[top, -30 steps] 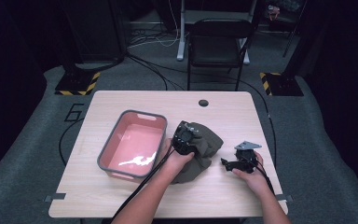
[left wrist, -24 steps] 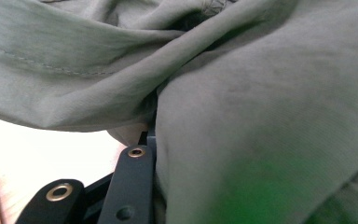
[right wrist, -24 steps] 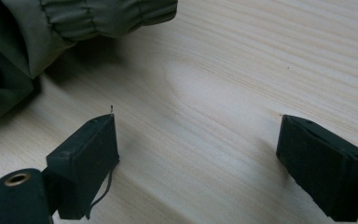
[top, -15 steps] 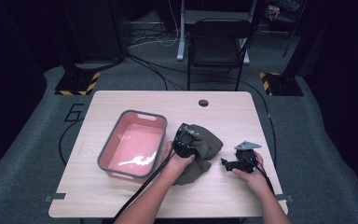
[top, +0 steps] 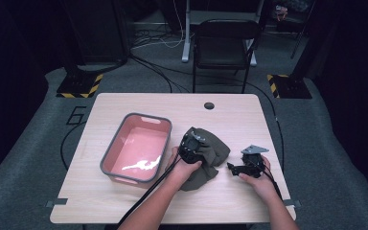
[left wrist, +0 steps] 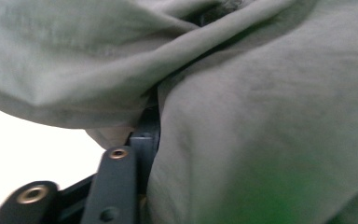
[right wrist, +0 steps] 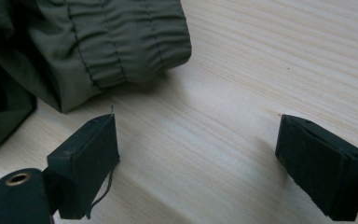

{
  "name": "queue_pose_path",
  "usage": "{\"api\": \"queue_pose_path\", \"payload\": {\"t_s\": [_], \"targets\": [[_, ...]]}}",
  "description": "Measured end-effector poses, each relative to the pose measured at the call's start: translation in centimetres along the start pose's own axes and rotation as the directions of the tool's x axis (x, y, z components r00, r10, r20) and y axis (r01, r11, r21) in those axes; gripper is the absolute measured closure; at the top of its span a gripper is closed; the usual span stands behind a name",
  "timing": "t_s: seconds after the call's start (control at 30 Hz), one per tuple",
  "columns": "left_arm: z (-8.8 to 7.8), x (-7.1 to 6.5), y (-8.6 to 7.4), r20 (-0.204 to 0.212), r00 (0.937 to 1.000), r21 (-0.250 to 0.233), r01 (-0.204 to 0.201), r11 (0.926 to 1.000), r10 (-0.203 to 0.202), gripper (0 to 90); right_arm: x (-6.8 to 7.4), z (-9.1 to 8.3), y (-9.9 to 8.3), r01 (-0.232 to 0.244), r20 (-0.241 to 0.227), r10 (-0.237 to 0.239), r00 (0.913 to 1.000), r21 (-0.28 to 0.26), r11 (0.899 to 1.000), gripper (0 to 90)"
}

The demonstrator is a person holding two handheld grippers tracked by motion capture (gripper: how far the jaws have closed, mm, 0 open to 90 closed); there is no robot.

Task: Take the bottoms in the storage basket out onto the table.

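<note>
The garment (top: 206, 158) lies bunched on the surface (top: 230, 120), just right of the bin (top: 112, 153). The left tongs (top: 191, 146), buried in its folds, have just been opening, cloth between the jaws. The right tongs (right wrist: 196, 154) rest released nearby, ready to assist.

From above, light falls on my table (top: 249, 120) while the room around it sinks into near black. Glare streaks the floor of the pink tub (top: 136, 165). My left tool's camera sits so close that the green cloth (left wrist: 270, 116) is soft and blurred, with a washed-out white patch at lower left. My right tool's view is sharp, with soft shadows under the cloth.
</note>
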State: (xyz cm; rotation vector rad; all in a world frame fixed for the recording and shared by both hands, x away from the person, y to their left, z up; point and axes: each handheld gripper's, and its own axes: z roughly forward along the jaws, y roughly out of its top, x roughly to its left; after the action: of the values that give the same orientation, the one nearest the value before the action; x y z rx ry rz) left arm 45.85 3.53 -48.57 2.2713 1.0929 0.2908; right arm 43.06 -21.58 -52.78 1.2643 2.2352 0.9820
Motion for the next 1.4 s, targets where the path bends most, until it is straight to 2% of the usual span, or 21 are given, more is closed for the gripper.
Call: {"api": "queue_pose_path", "payload": {"t_s": [0.1, 0.27, 0.4, 0.57, 0.73, 0.83, 0.93, 1.4], "targets": [[0.0, 0.2, 0.0, 0.025, 0.9997, 0.009, 0.004, 0.9999, -0.005, 49.9, 0.0, 0.0, 0.0, -0.001, 0.0, 0.001, 1.0, 0.001, 1.0, 12.4], [-0.1, 0.3, 0.0, 0.034, 0.9994, 0.014, 0.004, 0.9999, -0.004, 40.1, 0.0, 0.0, 0.0, -0.001, -0.005, 0.001, 1.0, -0.002, 1.0, 12.7], [-0.1, 0.6, 0.0, 0.069, 0.9973, 0.02, 0.024, 0.9995, -0.026, 30.8, 0.0, 0.0, 0.0, -0.002, -0.004, 0.002, 1.0, -0.002, 1.0, 12.6], [-0.2, 0.4, 0.1, 0.068, 0.9976, 0.015, 0.009, 0.9999, -0.01, 26.1, 0.0, 0.0, 0.0, 0.0, -0.002, 0.0, 1.0, -0.001, 1.0, 12.6], [-0.8, 0.5, 0.2, 0.062, 0.9979, -0.02, 0.019, 0.9996, -0.017, 19.5, 0.0, 0.0, 0.0, -0.003, -0.002, 0.003, 1.0, 0.0, 1.0, 12.6], [-1.3, 0.6, 0.3, 0.061, 0.9979, -0.04, 0.024, 0.9989, -0.022, 18.8, 0.0, 0.0, 0.0, -0.004, -0.004, 0.004, 1.0, -0.001, 1.0, 12.6], [-2.0, 0.9, 0.5, 0.078, 0.9961, -0.061, 0.046, 0.997, -0.042, 18.0, 0.0, 0.0, 0.0, -0.003, -0.002, 0.003, 1.0, 0.0, 1.0, 12.6], [-4.6, 1.1, 1.1, 0.099, 0.9946, -0.106, 0.043, 0.9935, -0.032, 18.1, 0.0, 0.0, 0.0, -0.003, -0.001, 0.003, 1.0, 0.0, 1.0, 12.6]]}}
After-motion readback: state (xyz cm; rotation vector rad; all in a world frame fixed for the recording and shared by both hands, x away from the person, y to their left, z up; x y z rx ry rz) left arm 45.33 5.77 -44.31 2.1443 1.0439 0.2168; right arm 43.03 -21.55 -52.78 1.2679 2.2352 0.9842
